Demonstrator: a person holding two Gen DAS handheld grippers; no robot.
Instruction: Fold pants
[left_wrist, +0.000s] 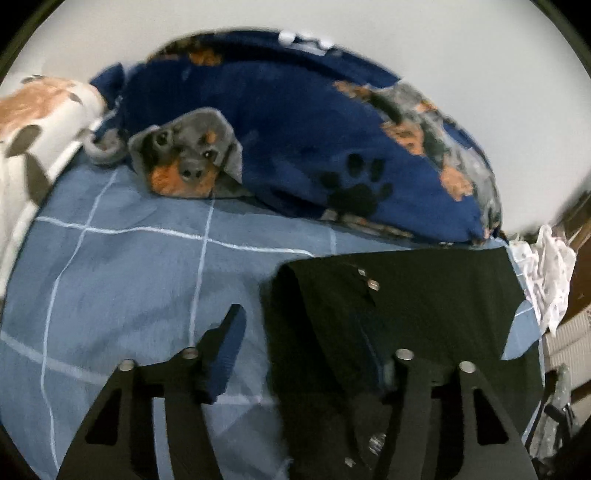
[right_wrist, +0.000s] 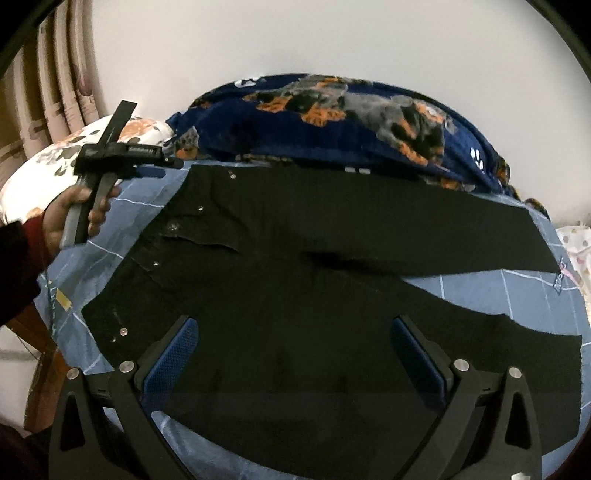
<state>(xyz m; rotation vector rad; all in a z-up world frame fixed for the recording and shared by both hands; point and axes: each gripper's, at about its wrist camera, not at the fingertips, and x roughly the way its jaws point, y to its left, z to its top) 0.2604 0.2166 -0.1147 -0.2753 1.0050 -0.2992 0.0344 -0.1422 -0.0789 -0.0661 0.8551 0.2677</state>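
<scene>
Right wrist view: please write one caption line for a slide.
Black pants lie spread on a blue checked sheet, the open right gripper above them.

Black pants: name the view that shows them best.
The right wrist view: the black pants lie spread on the blue checked sheet, both legs visible. The left wrist view shows only the waist end.

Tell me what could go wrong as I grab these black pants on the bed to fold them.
The left gripper sits at the waistband edge of the pants, so it may pinch the blue checked bedsheet too. The right gripper is wide open over the near leg and might catch just one layer. The legs lie splayed apart, so a fold could come out crooked.
</scene>
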